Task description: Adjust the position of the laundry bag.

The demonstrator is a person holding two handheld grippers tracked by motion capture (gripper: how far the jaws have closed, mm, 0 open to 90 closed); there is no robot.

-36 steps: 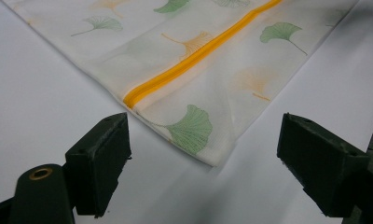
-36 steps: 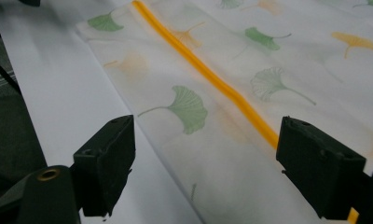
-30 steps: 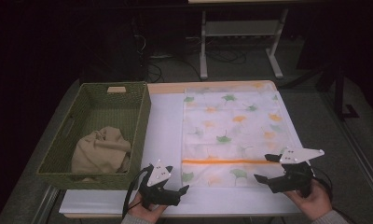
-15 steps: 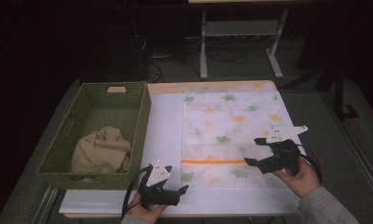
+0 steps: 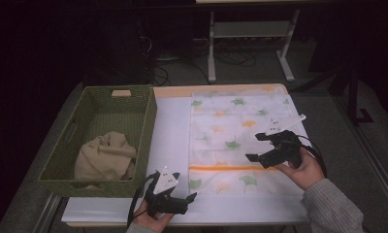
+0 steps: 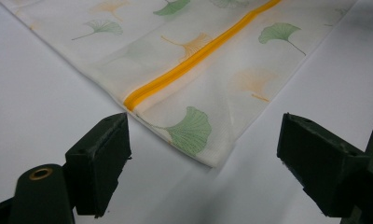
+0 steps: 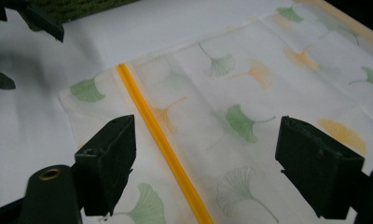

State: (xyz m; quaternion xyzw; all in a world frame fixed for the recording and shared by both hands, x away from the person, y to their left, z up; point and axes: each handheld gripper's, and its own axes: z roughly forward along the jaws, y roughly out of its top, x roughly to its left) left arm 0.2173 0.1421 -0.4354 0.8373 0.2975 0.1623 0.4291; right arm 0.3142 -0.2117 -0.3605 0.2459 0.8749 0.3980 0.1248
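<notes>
A basket [image 5: 105, 131] stood on the left of the tabletop [image 5: 170, 126], with a bundled cloth [image 5: 105, 156] inside it. A flat cloth [image 5: 240, 141] lay spread to its right. The left gripper [image 5: 185, 200] sat at the near edge; the right gripper [image 5: 254, 146] hung over the flat cloth.

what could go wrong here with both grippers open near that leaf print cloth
The left gripper sits off the leaf-print cloth's near corner; closing there may grab only the white table cover. The right gripper hovers over the cloth's middle, so a pinch could bunch the thin fabric near the orange stripe.
</notes>
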